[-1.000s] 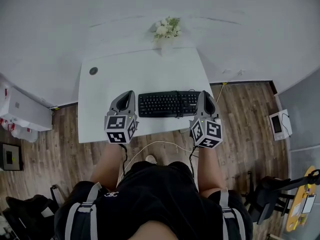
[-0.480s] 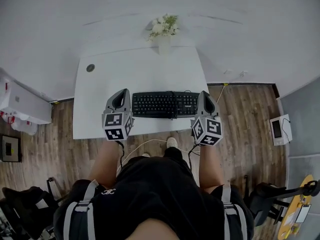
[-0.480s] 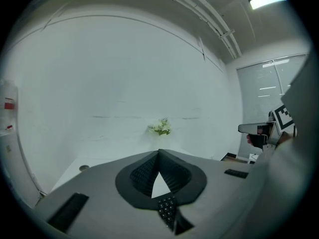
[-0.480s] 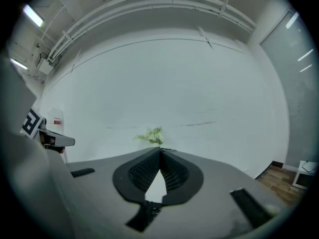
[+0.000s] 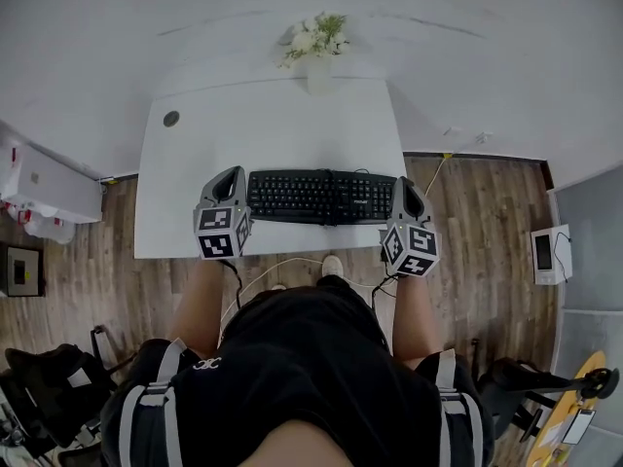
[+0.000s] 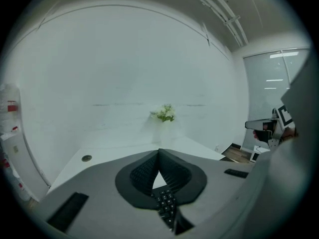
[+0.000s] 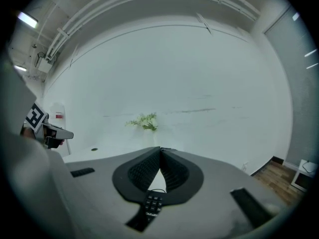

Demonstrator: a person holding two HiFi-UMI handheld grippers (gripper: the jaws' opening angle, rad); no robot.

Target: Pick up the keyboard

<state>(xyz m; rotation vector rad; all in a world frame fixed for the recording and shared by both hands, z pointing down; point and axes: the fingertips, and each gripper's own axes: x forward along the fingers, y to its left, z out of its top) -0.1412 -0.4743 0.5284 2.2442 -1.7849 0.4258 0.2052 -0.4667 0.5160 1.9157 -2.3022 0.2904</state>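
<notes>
One keyboard (image 5: pixel 321 197) lies along the 6 o'clock edge of the one white desk (image 5: pixel 263 125). I flank it, I judge to lift both ends evenly. My left gripper (image 5: pixel 234 176) sits just beside its 9 o'clock end and my right gripper (image 5: pixel 407 187) beside its 3 o'clock end, both clenched on nothing. One vase of flowers (image 5: pixel 313 45) stands at 12 o'clock.

White flowers (image 5: pixel 313 39) stand at the white desk's (image 5: pixel 273 129) far edge, above a wooden floor (image 5: pixel 487 212).

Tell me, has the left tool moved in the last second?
Yes. The left tool moved forward over the desk's front edge, beside the keyboard's left end.
</notes>
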